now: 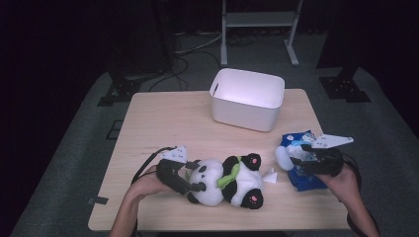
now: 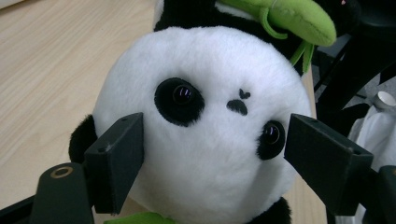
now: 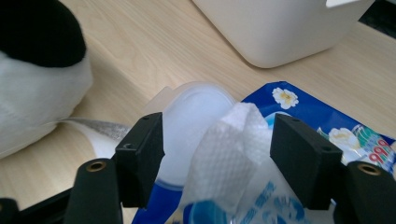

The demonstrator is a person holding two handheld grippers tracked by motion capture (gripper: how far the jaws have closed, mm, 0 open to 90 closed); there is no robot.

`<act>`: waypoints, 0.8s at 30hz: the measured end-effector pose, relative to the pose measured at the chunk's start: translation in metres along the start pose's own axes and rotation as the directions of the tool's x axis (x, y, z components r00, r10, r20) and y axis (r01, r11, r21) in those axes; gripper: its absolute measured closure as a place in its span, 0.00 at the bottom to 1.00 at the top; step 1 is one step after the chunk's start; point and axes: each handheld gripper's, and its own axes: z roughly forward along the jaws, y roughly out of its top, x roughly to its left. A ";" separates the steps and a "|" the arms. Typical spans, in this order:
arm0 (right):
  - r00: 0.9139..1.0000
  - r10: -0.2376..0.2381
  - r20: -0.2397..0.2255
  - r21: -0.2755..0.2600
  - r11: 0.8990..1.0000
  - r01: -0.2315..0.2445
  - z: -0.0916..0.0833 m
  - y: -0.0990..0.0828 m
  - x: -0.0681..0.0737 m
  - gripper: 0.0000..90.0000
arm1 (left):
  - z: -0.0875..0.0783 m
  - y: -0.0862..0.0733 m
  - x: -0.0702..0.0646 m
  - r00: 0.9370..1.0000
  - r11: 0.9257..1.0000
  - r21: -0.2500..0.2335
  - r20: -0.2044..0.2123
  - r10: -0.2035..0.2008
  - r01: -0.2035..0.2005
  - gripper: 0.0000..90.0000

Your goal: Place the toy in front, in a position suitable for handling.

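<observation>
A panda plush with a green leaf on its front lies on its back near the table's front edge. My left gripper comes in from the left and is shut on its white head, one jaw on each cheek. To the right lies a blue pack of wet wipes with its white lid flipped open. A white wipe sticks up from it. My right gripper is open over the pack, the wipe standing between its jaws with gaps on both sides.
A white plastic bin stands at the back of the wooden table, just beyond the wipes pack. A small white tag lies between the plush and the pack. The floor beyond holds cables and a metal stand.
</observation>
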 end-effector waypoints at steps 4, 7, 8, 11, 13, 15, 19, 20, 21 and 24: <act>1.000 -0.006 -0.004 0.073 0.997 0.006 0.014 0.004 -0.008 0.59 | -0.002 -0.001 -0.001 1.000 1.000 -0.006 0.013 -0.006 0.006 0.22; 1.000 0.019 -0.016 0.107 0.994 -0.017 0.020 0.004 -0.013 0.74 | -0.003 -0.002 -0.002 1.000 1.000 -0.008 0.020 -0.005 0.005 0.22; 0.999 0.032 -0.016 0.112 0.993 -0.030 0.020 0.004 -0.014 0.79 | -0.003 -0.002 -0.002 1.000 1.000 -0.008 0.022 -0.005 0.005 0.22; 0.998 0.066 -0.016 0.130 0.990 -0.064 0.020 0.004 -0.017 0.89 | -0.003 -0.002 -0.003 1.000 1.000 -0.010 0.021 -0.004 0.004 0.22; 0.995 0.098 -0.030 0.124 0.988 -0.093 0.018 0.004 -0.019 0.94 | -0.003 -0.002 -0.003 1.000 1.000 -0.009 0.019 -0.004 0.004 0.22; 0.992 0.117 -0.042 0.109 0.988 -0.112 0.014 0.005 -0.021 0.96 | -0.003 -0.003 -0.003 1.000 1.000 -0.007 0.019 -0.001 0.001 0.22; 0.987 0.154 -0.051 0.068 0.986 -0.150 0.003 0.009 -0.026 0.96 | -0.003 -0.003 -0.003 1.000 1.000 -0.006 0.018 -0.001 0.001 0.22; 0.987 0.155 -0.050 0.064 0.986 -0.152 0.000 0.010 -0.026 0.96 | -0.003 -0.003 -0.003 1.000 1.000 -0.007 0.018 -0.001 0.001 0.22; 0.986 0.159 -0.056 0.057 0.986 -0.156 -0.003 0.012 -0.027 0.96 | -0.003 -0.003 -0.003 1.000 1.000 -0.006 0.017 0.001 -0.001 0.22; 0.985 0.159 -0.066 0.040 0.987 -0.157 -0.009 0.016 -0.027 0.96 | -0.003 -0.003 -0.002 1.000 1.000 -0.008 0.017 -0.001 0.001 0.22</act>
